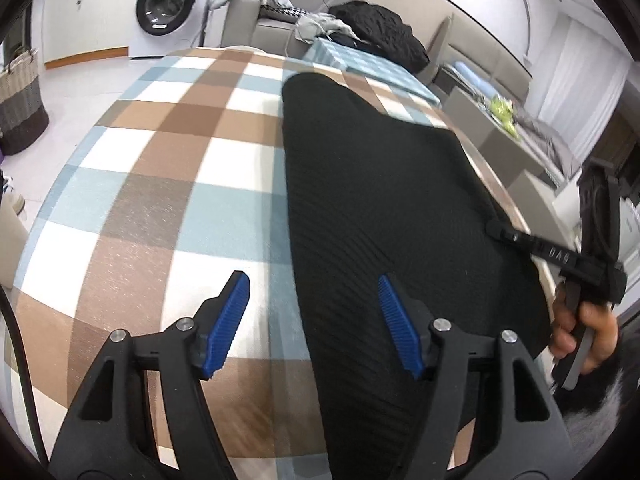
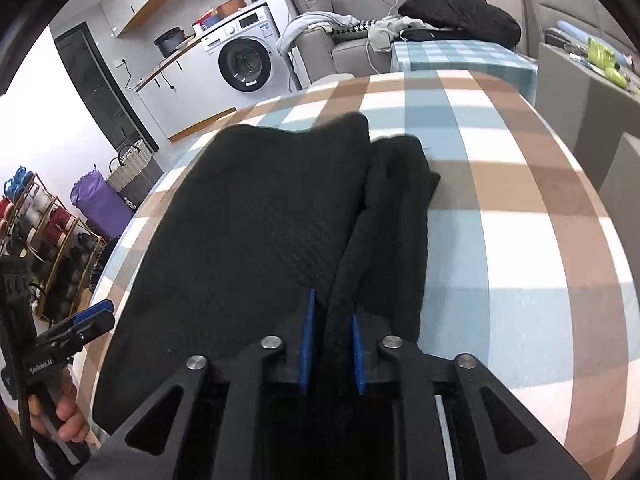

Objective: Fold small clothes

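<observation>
Between the right gripper's (image 2: 332,344) blue pads: a bunched fold of the black garment (image 2: 256,240), clamped.
Left gripper (image 1: 314,320) jaws stand apart, holding nothing; one pad over bare checked tablecloth (image 1: 160,168), the other over the garment's edge. Garment lies flat ahead of both tongs. Beyond the table: grey sofa (image 2: 348,48), washing machine (image 2: 244,60).

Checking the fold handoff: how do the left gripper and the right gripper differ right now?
The left gripper is open with nothing between its blue pads; the right gripper is shut on a bunched fold of the black garment. The left one hovers over the garment's edge and the checked tablecloth; the right one sits fully over the garment. Both have blue ribbed pads and point downward at the table.
</observation>
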Tool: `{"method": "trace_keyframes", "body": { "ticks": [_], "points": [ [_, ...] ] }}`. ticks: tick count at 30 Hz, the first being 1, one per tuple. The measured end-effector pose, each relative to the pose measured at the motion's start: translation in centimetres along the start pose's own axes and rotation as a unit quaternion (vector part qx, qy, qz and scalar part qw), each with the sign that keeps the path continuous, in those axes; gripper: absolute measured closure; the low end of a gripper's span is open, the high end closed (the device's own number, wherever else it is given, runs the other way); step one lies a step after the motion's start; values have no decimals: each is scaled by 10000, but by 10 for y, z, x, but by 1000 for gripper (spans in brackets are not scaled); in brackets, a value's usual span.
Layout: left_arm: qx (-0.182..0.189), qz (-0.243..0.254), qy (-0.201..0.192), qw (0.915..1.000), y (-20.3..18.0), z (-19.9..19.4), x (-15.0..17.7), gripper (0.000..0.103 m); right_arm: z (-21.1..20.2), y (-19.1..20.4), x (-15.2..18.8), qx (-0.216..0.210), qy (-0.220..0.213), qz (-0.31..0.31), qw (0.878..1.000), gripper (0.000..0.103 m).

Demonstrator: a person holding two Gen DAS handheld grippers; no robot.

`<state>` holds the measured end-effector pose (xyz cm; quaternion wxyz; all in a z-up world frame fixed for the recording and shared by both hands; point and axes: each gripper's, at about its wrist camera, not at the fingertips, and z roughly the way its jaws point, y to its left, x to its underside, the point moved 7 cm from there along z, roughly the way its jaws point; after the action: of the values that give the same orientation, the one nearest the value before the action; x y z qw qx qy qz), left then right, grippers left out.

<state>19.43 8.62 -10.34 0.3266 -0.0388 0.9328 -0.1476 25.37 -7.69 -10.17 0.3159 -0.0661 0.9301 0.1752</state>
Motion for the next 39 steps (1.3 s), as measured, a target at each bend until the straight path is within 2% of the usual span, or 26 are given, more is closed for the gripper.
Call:
{"method": "trace_keyframes", "body": {
  "ticks": [2, 5, 6, 8, 9, 12, 13, 14, 17, 21, 24, 28, 33, 39],
  "points": [
    [18, 106, 33, 9999, -6, 0, 5, 39, -2, -4, 2, -100, 39, 112, 9999, 65],
    [48, 186, 87, 9998, -12, -1, 11, 39, -13, -6, 18, -536, 63, 337, 9980, 65],
    [88, 197, 92, 9997, -13, -1, 12, 39, -20, -5, 28, -919, 103, 460, 9947, 65],
    [204, 264, 126, 9994, -19, -2, 16, 39, -33, 0, 48, -1419, 199, 602, 9879, 65],
    [270, 314, 151, 9990, -22, -2, 19, 39, -38, -1, 58, -1484, 265, 594, 9868, 65],
    [342, 525, 201, 9978, -32, -3, 28, 38, -45, -1, 79, -1244, 263, 379, 9912, 67],
    [284, 627, 196, 9974, -34, -3, 30, 38, -46, -1, 82, -1223, 234, 369, 9915, 73],
    [234, 719, 194, 9969, -36, -4, 32, 38, -50, 3, 81, -1246, 166, 303, 9916, 88],
    [212, 754, 216, 9967, -36, -8, 37, 38, -64, 15, 78, -1220, 9, 15, 9925, 92],
    [312, 704, 211, 9968, -31, -15, 43, 38, -52, -1, 93, -1182, 310, 428, 9916, 92],
    [359, 768, 198, 9962, -33, -20, 47, 38, -59, 0, 91, -1563, 209, 582, 9858, 85],
    [159, 912, 336, 9951, -31, -15, 59, 38, -53, 1, 92, -1235, 377, 338, 9911, 85],
    [202, 829, 366, 9957, -28, -19, 67, 38, -53, -3, 54, -1085, 70, 272, 9937, 79],
    [134, 720, 250, 9970, -25, -26, 65, 38, -2, -1, 4, -808, 194, 298, 9961, 71]
  ]
}}
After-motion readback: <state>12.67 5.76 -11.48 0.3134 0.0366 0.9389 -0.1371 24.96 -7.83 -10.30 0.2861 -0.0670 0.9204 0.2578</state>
